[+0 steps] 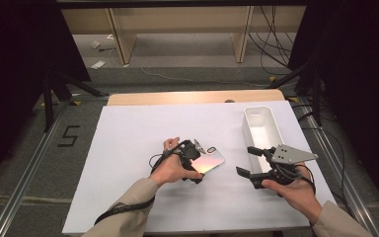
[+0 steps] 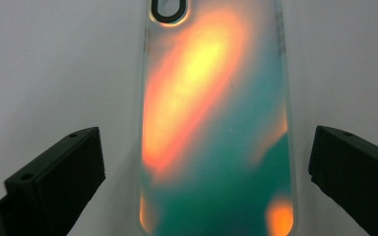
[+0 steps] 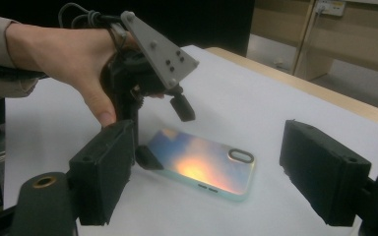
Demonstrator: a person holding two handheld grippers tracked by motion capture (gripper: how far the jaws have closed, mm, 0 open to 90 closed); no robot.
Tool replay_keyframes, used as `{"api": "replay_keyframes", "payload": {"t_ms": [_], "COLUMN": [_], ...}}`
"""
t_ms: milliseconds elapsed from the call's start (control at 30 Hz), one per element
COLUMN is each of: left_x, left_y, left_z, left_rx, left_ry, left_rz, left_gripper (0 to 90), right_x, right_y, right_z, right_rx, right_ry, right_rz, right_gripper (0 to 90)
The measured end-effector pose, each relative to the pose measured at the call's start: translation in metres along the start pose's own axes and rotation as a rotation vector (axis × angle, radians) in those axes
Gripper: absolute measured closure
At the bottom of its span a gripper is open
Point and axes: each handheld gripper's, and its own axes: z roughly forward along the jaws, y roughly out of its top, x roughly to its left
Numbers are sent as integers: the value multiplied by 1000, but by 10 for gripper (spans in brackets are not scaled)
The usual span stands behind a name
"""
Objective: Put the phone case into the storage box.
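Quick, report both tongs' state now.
Left tongs: open, jaws on either side of the iridescent phone case, not gripping it.
Right tongs: open, holding nothing.

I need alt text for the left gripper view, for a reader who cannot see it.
An iridescent phone case, orange and teal, lies on a white table between the two open black jaws of the left gripper. Its camera cutout is at the far end.

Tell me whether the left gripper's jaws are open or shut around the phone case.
Open. The left gripper has its two black jaws spread wide, one on each side of the iridescent phone case, with bare white table visible between each jaw and the case's edges.
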Motion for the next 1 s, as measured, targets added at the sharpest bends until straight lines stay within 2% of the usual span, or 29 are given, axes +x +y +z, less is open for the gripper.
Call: {"api": "replay_keyframes", "payload": {"t_ms": [67, 267, 433, 767, 1000], "left_x": [0, 1, 1, 5, 8], "left_y": [3, 7, 9, 11, 13], "left_z": [3, 10, 11, 15, 16], "left_rx": [14, 41, 43, 61, 71], "left_ry": [0, -3, -6, -38, -65], "left_rz": [13, 13, 14, 11, 28], "left_gripper": [0, 22, 10, 0, 0], "right_x": [0, 0, 0, 0, 0], "right_y": [0, 0, 0, 0, -1], "right_z": [0, 0, 0, 1, 1], "right_rx": [0, 0, 2, 0, 1], "right_ry": [0, 0, 4, 9, 10], "right_rz": [0, -1, -2, -3, 0], "right_gripper": [219, 219, 219, 218, 217]}}
